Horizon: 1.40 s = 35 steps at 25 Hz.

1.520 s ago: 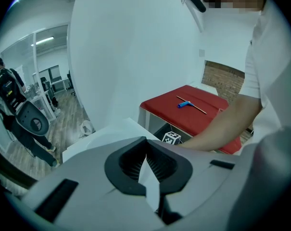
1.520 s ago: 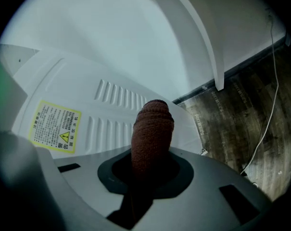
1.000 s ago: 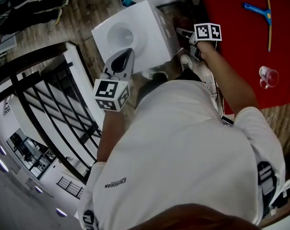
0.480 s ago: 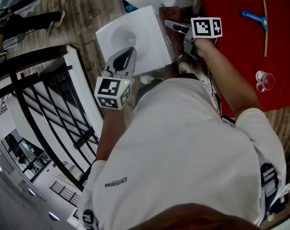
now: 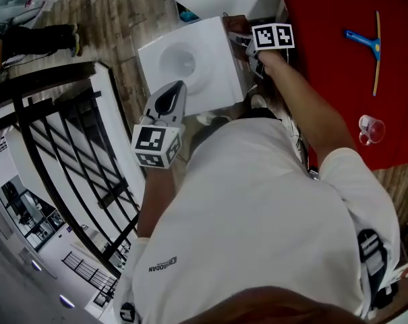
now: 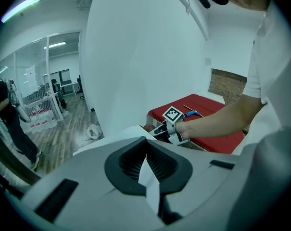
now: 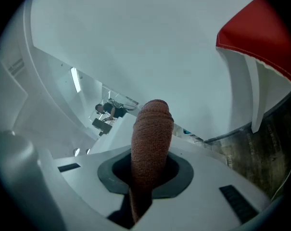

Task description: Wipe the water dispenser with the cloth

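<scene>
Wooden flooring (image 5: 116, 19) carries the white water dispenser (image 5: 190, 59), which stands just beside the long edge of the red counter (image 5: 325, 79). A blue squeegee (image 5: 365, 40) and a clear cup (image 5: 370, 128) lie on the counter, well apart from the work.

The right tool (image 7: 144, 174) is clamped on the brown cloth (image 7: 151, 138), which stands out past the jaw tips as a rolled pad. The left tool (image 5: 168, 98) has its jaws drawn together on nothing and hovers over the dispenser's top at the edge nearest the person.

Step in hand, by my reading: wiping the dispenser's upper corner on the counter side. To do it well:
1. Present the free end of the cloth to the surface, not the jaw tips.
2. Hold the clamp firm so the roll does not slip out.
3. Run overlapping strokes along the edge, then across the top and its round recess.

The cloth sits at the dispenser's top corner nearest the counter. Whether it touches the surface cannot be told.
</scene>
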Available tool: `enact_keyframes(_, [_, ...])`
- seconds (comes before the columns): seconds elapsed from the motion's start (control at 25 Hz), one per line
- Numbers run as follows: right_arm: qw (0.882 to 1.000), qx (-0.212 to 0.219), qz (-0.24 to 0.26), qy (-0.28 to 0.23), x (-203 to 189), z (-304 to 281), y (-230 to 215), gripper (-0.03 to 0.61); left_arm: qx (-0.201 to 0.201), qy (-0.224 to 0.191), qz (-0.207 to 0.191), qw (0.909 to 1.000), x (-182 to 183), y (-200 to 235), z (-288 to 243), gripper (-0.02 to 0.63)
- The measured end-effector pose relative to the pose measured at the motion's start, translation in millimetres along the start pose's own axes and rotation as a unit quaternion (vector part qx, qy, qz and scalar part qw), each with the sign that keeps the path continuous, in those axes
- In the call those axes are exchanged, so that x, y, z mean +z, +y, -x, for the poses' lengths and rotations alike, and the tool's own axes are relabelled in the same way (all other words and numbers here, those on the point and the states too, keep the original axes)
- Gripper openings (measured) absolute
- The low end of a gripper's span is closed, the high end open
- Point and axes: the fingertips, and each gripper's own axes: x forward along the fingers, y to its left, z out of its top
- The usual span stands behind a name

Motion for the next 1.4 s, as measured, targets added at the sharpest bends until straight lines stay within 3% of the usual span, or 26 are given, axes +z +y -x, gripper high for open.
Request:
enact_keyframes(0.4, [0.997, -0.053, -0.03, 0.037, -29.4, -44.7, -90.8, 0.051, 0.013, 0.018, 0.027, 0.9994, -18.1, 1.3, 9.6, -0.008])
enact_keyframes(0.84, [0.99, -0.102, -0.066, 0.064, -68.7, -80.4, -173.9, 0.051, 0.056, 0.023, 0.061, 0.9963, -37.2, 9.3, 19.5, -0.008])
enact_keyframes(1.0, [0.987, -0.121, -0.084, 0.059, -78.6, -84.2, -193.8, 0.051, 0.063, 0.025, 0.065, 0.9955, -41.2, 6.2, 28.0, -0.008])
enact_keyframes(1.4, [0.984, -0.152, -0.073, 0.049, -87.3, -76.4, -212.4, 0.051, 0.094, 0.017, 0.091, 0.9912, -57.6, -2.4, 60.9, -0.008])
